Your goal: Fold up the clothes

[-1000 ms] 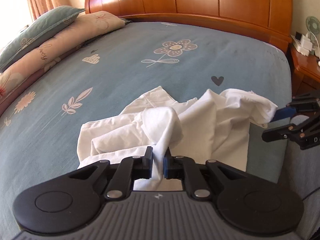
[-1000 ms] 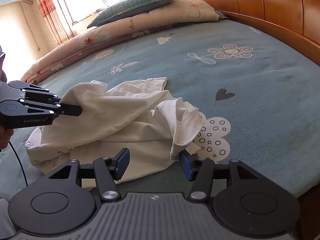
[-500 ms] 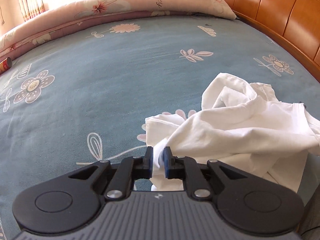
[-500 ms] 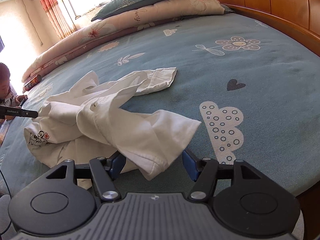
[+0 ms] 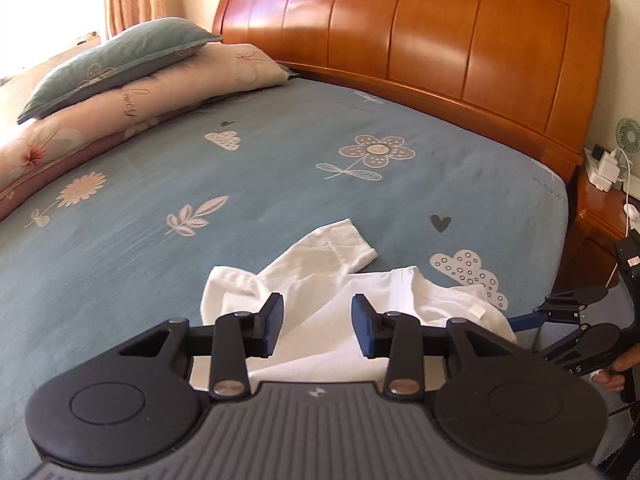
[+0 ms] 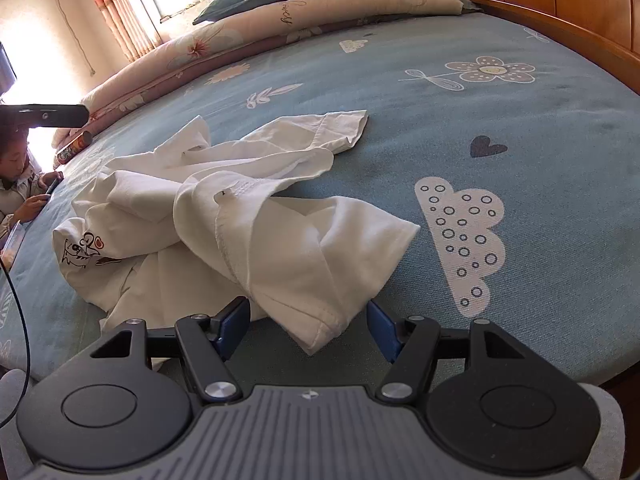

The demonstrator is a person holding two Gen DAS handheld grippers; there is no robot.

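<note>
**White garment lying crumpled on the bed, both grippers empty**

At the far left of the right wrist view, a person [image 6: 18, 184] is sitting beside the bed, looking down at something held in the hands, and a small can [image 6: 74, 147] is lying on the sheet near the folded quilt. A teal pillow [image 5: 116, 62] is resting on top of that pink floral quilt [image 5: 132, 100] along the far left side of the bed.

The white T-shirt [image 6: 224, 224] is lying bunched near the near edge of the blue patterned bedsheet [image 5: 280, 184]. One sleeve is stretching toward the far side, and a small cartoon print is showing on its left part.

The left gripper [image 5: 317, 326] is hovering over the near part of the shirt. Its jaws have just been opening and are standing moderately apart, with fabric showing behind the gap but no pad pressing on it.

The right gripper [image 6: 308, 326] is standing with its jaws wide apart. A hanging fold of the shirt is lying between them, and neither blue pad is touching it.

The wooden headboard [image 5: 420, 44] is rising at the far end, and a wooden nightstand [image 5: 604, 204] carrying a small fan is standing at the far right.
</note>
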